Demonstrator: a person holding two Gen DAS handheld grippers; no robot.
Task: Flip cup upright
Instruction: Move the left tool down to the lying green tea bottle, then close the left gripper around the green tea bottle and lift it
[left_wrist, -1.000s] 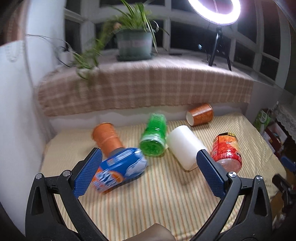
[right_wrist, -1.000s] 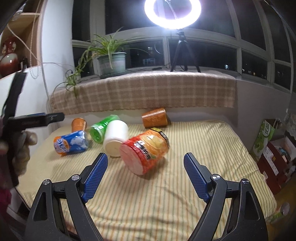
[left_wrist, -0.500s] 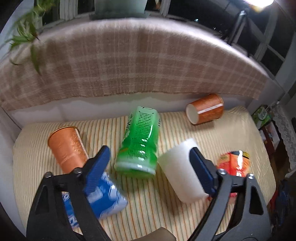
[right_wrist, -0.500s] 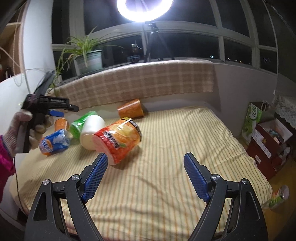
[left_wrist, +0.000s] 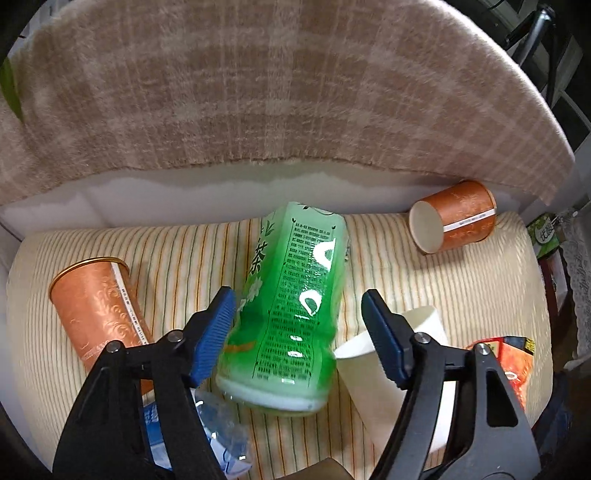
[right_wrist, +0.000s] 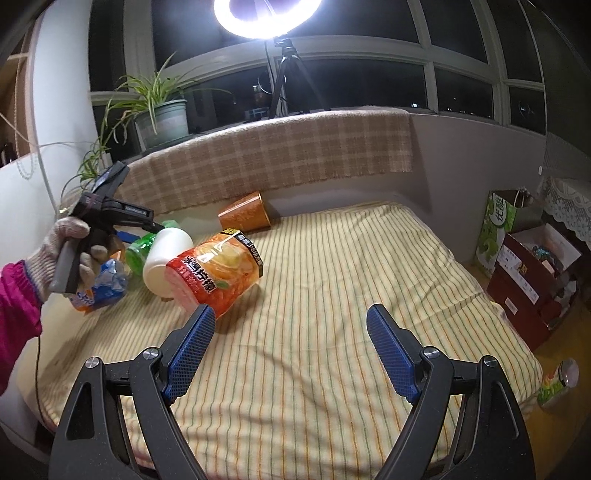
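Several cups lie on their sides on the striped bed. A green cup (left_wrist: 291, 306) lies with its base toward me; my left gripper (left_wrist: 297, 310) is open, its jaws on either side of the cup and apart from it. Beside it lie a white cup (left_wrist: 395, 373), a copper cup (left_wrist: 99, 314), a blue cup (left_wrist: 221, 439) partly hidden under my left finger, an orange-red cup (left_wrist: 513, 365) and a far orange cup (left_wrist: 454, 221). My right gripper (right_wrist: 288, 350) is open and empty above the bed, with the orange-red cup (right_wrist: 214, 273) beyond its left finger.
A plaid blanket (left_wrist: 280, 85) covers the ledge behind the bed (right_wrist: 332, 295). A potted plant (right_wrist: 159, 118) and a ring light (right_wrist: 269, 18) stand on the ledge. Boxes (right_wrist: 532, 273) sit on the floor right of the bed. A gloved hand holds the left gripper (right_wrist: 110, 218).
My left gripper has moved forward and down over the green cup, which now lies between its jaws. The right gripper has shifted a little to the right; the cups lie as before.
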